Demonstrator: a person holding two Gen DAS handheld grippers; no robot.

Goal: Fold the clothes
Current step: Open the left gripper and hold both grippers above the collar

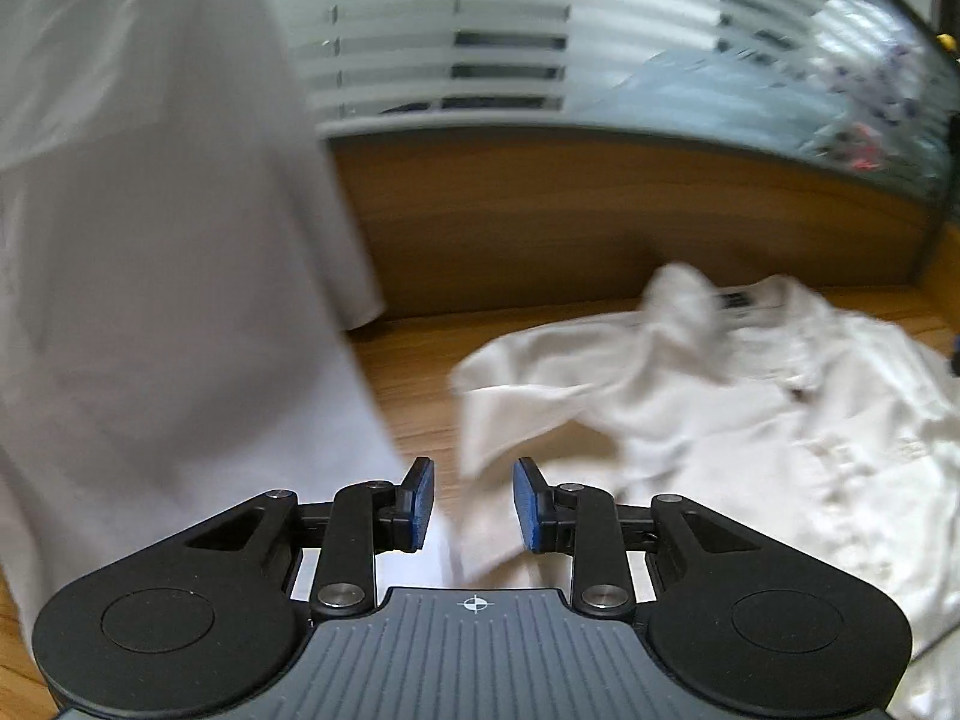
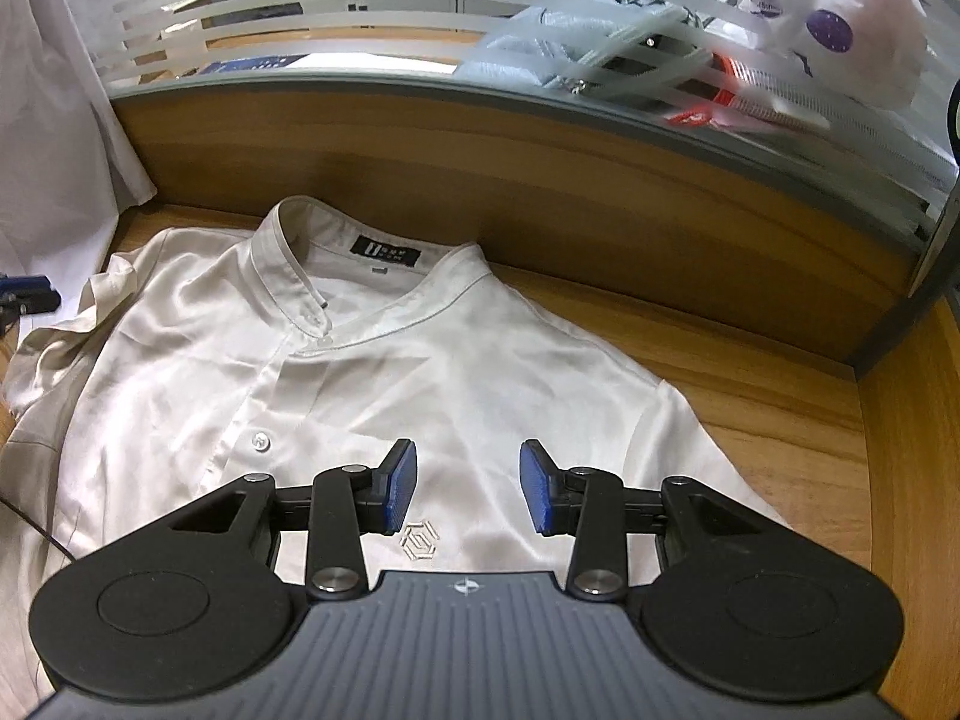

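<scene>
Only rightward: shirt (image 2: 372, 372) label (image 2: 386, 249) (black).

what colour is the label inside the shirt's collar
Black with white lettering on the label; the right wrist view shows it best.

Both wrist views look steeply down, close over the shirt (image 2: 372, 384) they share.

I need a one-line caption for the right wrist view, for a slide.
Open right gripper poised over a cream band-collar shirt lying front-up on a wooden desk.
</scene>
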